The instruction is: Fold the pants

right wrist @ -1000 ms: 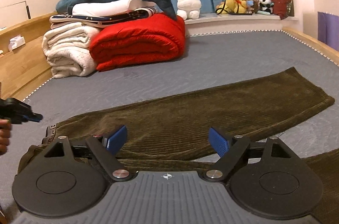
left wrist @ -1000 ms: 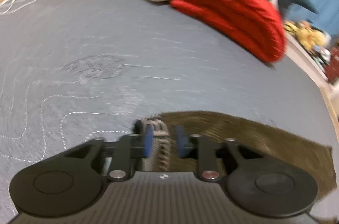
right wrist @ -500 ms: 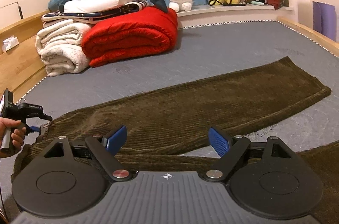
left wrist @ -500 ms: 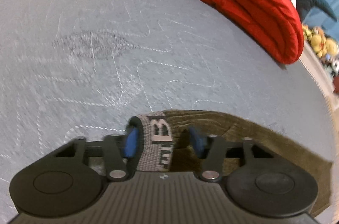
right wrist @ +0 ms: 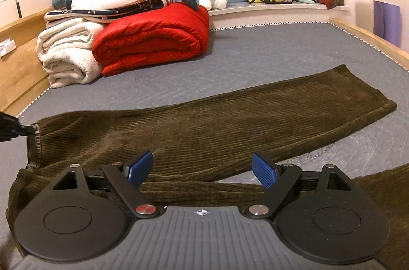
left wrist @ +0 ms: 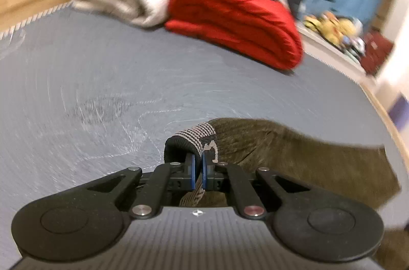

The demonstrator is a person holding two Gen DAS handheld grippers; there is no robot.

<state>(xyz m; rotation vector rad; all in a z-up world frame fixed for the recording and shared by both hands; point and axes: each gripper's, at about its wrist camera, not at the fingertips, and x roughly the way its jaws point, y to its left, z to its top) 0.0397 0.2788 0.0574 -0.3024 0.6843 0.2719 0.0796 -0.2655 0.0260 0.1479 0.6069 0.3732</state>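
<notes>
On the grey bed (right wrist: pixel 268 53), the striped waistband of the olive corduroy pants (right wrist: pixel 230 116) is clamped by the left tool (left wrist: pixel 198 167); the right tool (right wrist: pixel 202 169) is held wide open above them.

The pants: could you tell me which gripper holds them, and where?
The left gripper grips the pants by the striped waistband; the right gripper holds nothing.

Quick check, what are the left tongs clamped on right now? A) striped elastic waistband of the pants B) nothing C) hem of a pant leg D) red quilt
A: the left tongs are shut on the striped elastic waistband of the brown corduroy pants, with the fabric bunched up between the blue pads.
</notes>
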